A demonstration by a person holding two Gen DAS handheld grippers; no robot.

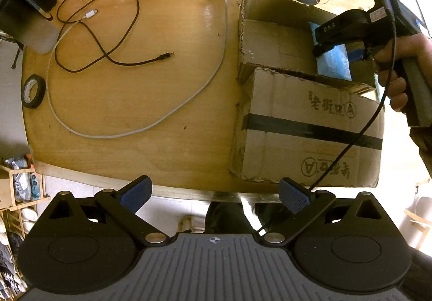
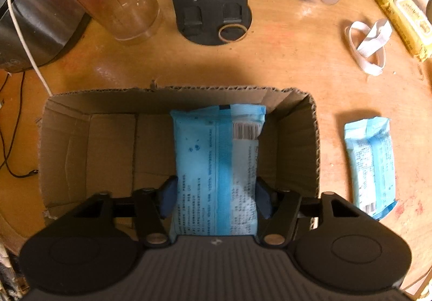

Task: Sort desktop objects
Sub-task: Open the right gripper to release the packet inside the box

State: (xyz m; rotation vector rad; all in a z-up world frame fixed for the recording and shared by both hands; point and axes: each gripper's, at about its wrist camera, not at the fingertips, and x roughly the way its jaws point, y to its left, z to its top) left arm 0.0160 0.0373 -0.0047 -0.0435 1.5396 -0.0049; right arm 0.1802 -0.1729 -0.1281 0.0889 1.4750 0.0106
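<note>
The right gripper is reaching down into the cardboard box, with its jaws spread on either side of a blue wipes pack. The pads are sitting just beside the pack, not squeezing it, so the pack is probably being dropped off here. It is lying against the box's far wall. A second blue pack is waiting on the counter, outside the box's right wall. The left gripper is hanging over the counter's edge, jaws wide apart and empty.
</note>
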